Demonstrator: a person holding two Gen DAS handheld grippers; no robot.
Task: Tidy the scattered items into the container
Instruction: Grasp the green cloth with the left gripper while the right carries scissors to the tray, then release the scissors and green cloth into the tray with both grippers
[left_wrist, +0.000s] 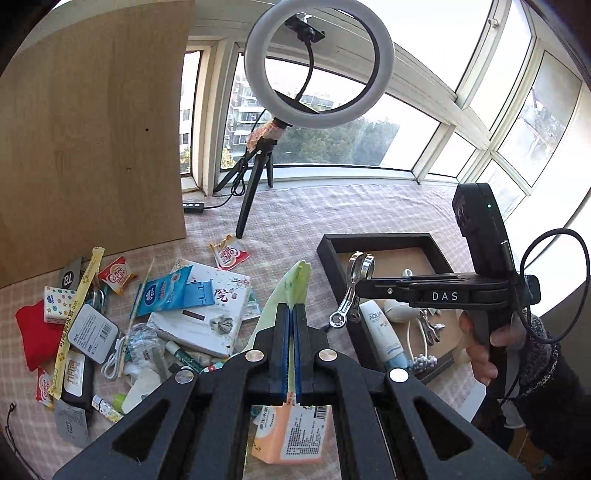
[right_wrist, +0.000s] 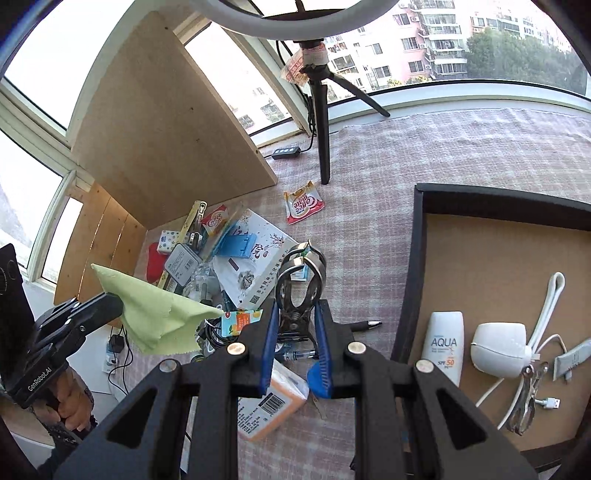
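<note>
My left gripper (left_wrist: 293, 314) is shut on a light green cloth (left_wrist: 291, 288), held above the pile; the cloth also shows in the right wrist view (right_wrist: 155, 314). My right gripper (right_wrist: 295, 317) is shut on a silver metal clip (right_wrist: 299, 291), seen from the left wrist view (left_wrist: 352, 291) hanging at the left rim of the black tray (left_wrist: 373, 238). The tray (right_wrist: 410, 266) holds an AQUA tube (right_wrist: 445, 345), a white round device (right_wrist: 498, 349), cables and another clip (right_wrist: 526, 402).
A scattered pile lies left of the tray: white box (left_wrist: 207, 314), blue tissue pack (left_wrist: 166, 293), Coffee-mate sachets (left_wrist: 229, 253), red pouch (left_wrist: 35, 332), orange tissue pack (left_wrist: 291, 432), pen (right_wrist: 364, 325). A ring light tripod (left_wrist: 255, 184) and a wooden board (left_wrist: 92, 129) stand behind.
</note>
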